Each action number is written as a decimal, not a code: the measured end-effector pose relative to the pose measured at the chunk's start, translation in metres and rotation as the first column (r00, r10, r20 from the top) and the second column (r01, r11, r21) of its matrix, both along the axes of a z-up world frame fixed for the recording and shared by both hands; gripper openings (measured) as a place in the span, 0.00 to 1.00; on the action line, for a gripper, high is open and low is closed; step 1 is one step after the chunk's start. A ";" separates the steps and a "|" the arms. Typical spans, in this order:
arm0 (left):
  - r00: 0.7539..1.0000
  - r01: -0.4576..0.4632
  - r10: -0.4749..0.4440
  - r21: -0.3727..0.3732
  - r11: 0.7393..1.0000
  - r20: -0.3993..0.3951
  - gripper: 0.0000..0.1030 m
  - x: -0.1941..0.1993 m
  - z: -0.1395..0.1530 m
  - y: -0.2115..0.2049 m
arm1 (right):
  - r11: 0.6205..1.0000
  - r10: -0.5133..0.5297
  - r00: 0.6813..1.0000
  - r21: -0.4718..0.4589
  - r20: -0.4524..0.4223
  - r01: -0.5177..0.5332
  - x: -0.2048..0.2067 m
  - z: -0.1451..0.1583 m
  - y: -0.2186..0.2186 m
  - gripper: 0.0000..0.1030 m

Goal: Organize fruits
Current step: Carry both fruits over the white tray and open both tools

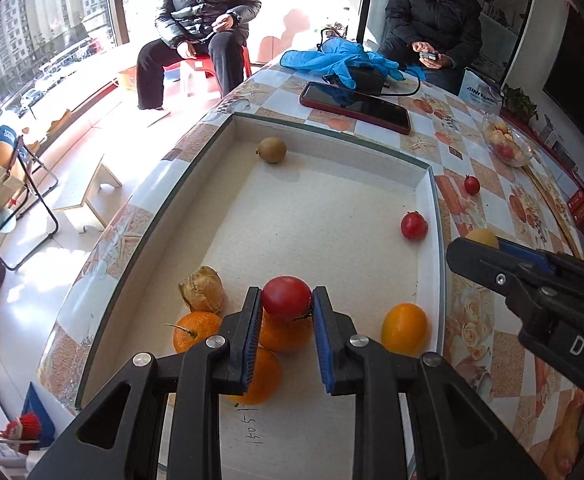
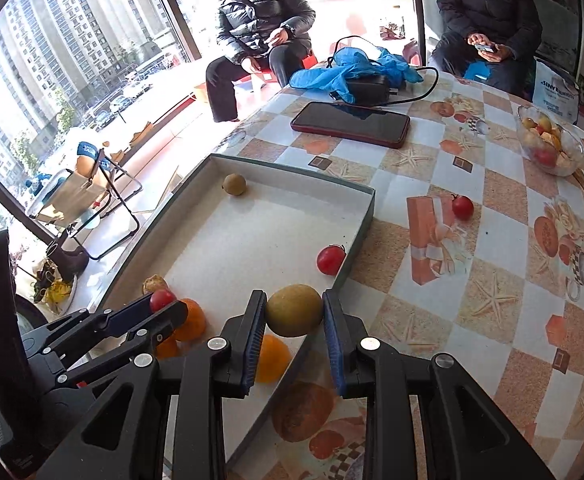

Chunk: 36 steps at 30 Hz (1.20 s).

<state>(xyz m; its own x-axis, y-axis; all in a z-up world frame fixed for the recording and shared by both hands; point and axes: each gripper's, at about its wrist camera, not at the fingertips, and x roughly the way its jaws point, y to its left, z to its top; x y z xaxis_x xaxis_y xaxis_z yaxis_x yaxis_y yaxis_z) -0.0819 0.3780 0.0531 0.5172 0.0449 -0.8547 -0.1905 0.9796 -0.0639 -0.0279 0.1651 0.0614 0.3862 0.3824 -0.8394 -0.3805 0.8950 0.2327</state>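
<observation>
Between the left gripper (image 1: 287,312) fingers sits a round red tomato-like fruit (image 1: 286,298), pinched on both sides and held over a cluster of oranges (image 1: 195,330) at the near end of the shallow white cardboard tray (image 1: 428,280). Right gripper (image 2: 294,314) fingers clamp a round yellow-green fruit (image 2: 294,310) above the tray's right wall, so release inward looks like the next call. Farther in the tray: one orange-yellow fruit (image 1: 404,329), a papery brown husked fruit (image 1: 203,288), a red fruit (image 1: 413,225), a brown kiwi-like fruit (image 1: 271,149). One small red fruit (image 1: 471,184) lies outside on the table (image 1: 476,320).
</observation>
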 end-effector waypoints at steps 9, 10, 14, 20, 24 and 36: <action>1.000 -0.004 0.005 0.019 1.000 -0.023 0.39 0.006 -0.009 0.003 | 0.996 0.070 0.993 -0.053 -0.093 -0.075 0.014 -0.026 0.034 0.29; 1.000 -0.008 0.008 0.027 1.000 -0.023 0.43 0.006 -0.009 0.003 | 0.995 0.077 0.992 -0.060 -0.097 -0.083 0.014 -0.028 0.036 0.29; 1.000 -0.009 0.010 0.020 1.000 -0.028 0.46 0.006 -0.011 0.004 | 0.993 0.081 0.991 -0.075 -0.108 -0.090 0.015 -0.031 0.039 0.29; 0.999 0.005 -0.004 0.033 0.999 -0.032 0.55 0.006 -0.011 0.001 | 0.991 0.078 0.987 -0.092 -0.140 -0.092 0.019 -0.037 0.040 0.29; 1.000 -0.018 0.019 0.065 0.998 -0.003 0.78 0.002 -0.005 0.002 | 0.994 0.088 0.988 -0.061 -0.125 -0.096 0.018 -0.030 0.040 0.77; 1.000 0.028 -0.028 0.048 0.998 0.004 1.00 -0.014 0.006 -0.006 | 0.970 0.079 0.994 -0.223 -0.080 -0.095 0.002 -0.005 0.034 1.00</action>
